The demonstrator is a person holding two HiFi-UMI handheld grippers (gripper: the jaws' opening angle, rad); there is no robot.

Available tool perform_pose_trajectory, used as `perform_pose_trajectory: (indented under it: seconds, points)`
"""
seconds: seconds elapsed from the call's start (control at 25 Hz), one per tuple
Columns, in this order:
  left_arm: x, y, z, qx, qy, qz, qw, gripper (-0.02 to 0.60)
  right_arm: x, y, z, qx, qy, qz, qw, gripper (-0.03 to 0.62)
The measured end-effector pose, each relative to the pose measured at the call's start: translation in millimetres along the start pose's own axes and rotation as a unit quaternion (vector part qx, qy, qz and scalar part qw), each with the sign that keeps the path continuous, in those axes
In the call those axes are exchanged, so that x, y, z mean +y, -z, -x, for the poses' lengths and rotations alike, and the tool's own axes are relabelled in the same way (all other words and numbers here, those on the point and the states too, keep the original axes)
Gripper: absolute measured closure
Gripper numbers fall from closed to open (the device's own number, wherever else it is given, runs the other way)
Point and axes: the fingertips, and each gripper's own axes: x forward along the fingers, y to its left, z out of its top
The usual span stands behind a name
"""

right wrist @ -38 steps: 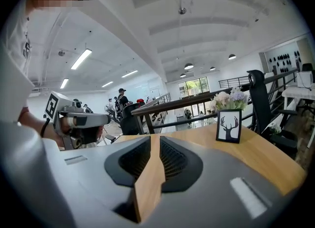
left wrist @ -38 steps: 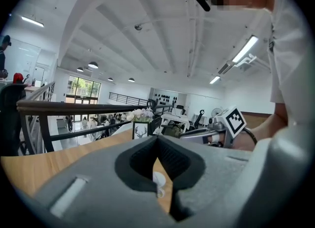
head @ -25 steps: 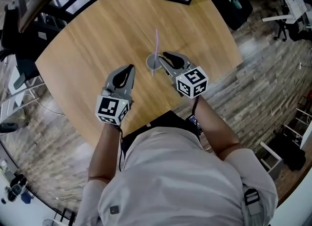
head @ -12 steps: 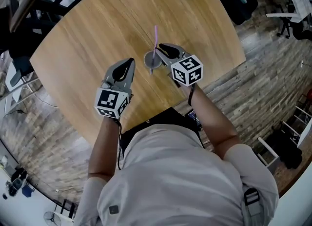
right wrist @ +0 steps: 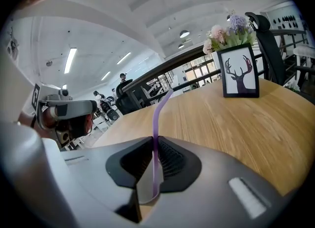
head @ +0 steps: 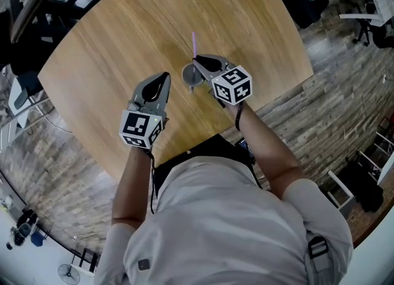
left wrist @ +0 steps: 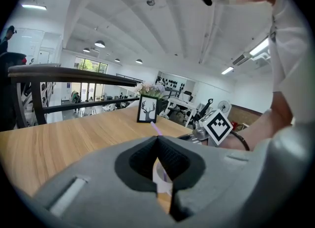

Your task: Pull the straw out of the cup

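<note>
Purple straw (head: 194, 42) stands in the cup (head: 189, 76), its stem running up between the jaws of the right gripper (right wrist: 155, 140), which look closed to a sliver on it. The left gripper (head: 164, 79), jaws together and empty, hovers just left of the cup. I judge the grip made; the next move calls for a straight upward draw that leaves the cup standing.

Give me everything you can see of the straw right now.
The straw is thin, pale purple and plastic-looking, with a bend near its top. It stands nearly upright in the cup on the wooden table. The right gripper is right at it, jaws together and in line with it; whether they pinch it is unclear. The left gripper is apart from it.
</note>
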Motion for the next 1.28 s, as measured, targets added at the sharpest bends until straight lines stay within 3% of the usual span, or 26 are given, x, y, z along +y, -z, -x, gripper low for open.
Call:
perform_pose_trajectory:
  seconds: [0.44, 0.84, 1.28]
  points:
    - [-9, -1, 20, -0.012, -0.003, -0.003, 0.9999, 0.577, 18, -11, 15, -0.021, 0.003, 0.017, 1.0, 0.551]
    - [-24, -10, 71, -0.042, 0.002, -0.014, 0.999, 0.577, 52, -42, 61, -0.085, 0.04, 0.04, 0.995, 0.551]
    - [-55, -30, 155, -0.087, 0.022, -0.045, 0.9949, 0.577, 134, -53, 109, -0.136, 0.063, 0.063, 0.987, 0.551]
